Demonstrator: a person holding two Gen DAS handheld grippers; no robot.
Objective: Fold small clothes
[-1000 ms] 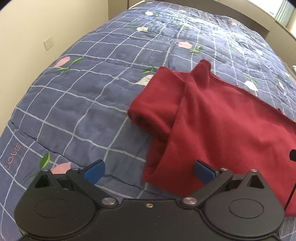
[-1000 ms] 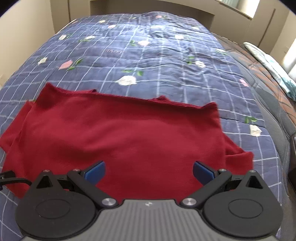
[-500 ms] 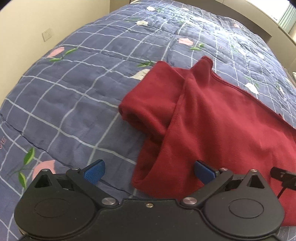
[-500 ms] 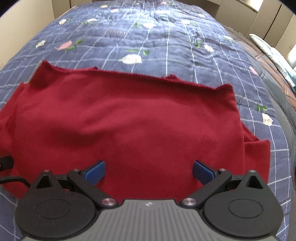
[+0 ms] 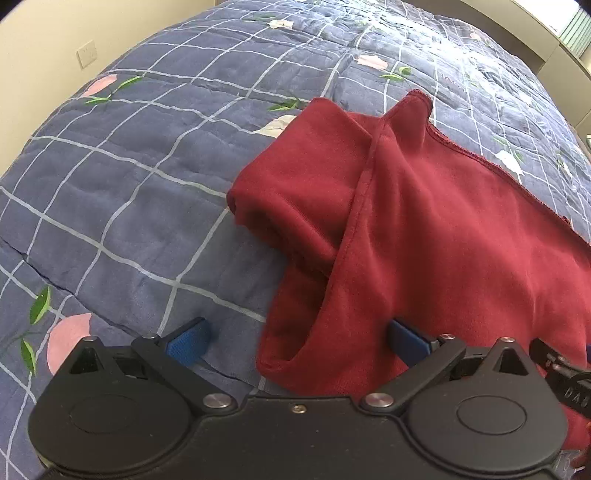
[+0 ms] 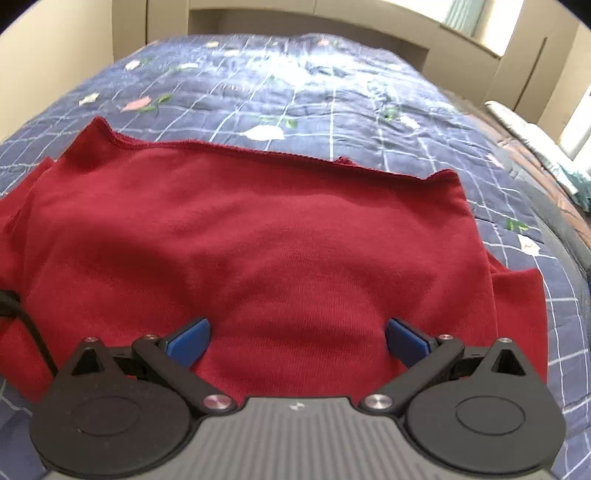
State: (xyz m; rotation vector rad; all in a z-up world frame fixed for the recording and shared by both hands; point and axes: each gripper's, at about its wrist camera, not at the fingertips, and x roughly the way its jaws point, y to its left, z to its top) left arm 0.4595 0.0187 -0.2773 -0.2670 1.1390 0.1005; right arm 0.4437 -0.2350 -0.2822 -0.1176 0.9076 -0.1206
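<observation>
A dark red garment (image 5: 436, 236) lies spread on the bed, its short left sleeve (image 5: 295, 192) bunched and folded toward the body. My left gripper (image 5: 297, 341) is open low over the garment's near left corner, with the hem edge between its blue pads and nothing gripped. In the right wrist view the same red garment (image 6: 258, 240) fills the middle, its far hem running left to right. My right gripper (image 6: 297, 338) is open just above the near edge of the cloth, holding nothing.
A blue checked quilt (image 5: 122, 177) with flower prints covers the bed. A cream wall with a socket (image 5: 86, 53) stands at the left. The headboard (image 6: 295, 18) is at the far end. The other gripper's black cable (image 6: 22, 325) lies at the left edge.
Both grippers have moved lower and closer to the garment's near edge; the left one has slid right toward the hem corner. Both jaws stay wide apart. The garment has not shifted.
</observation>
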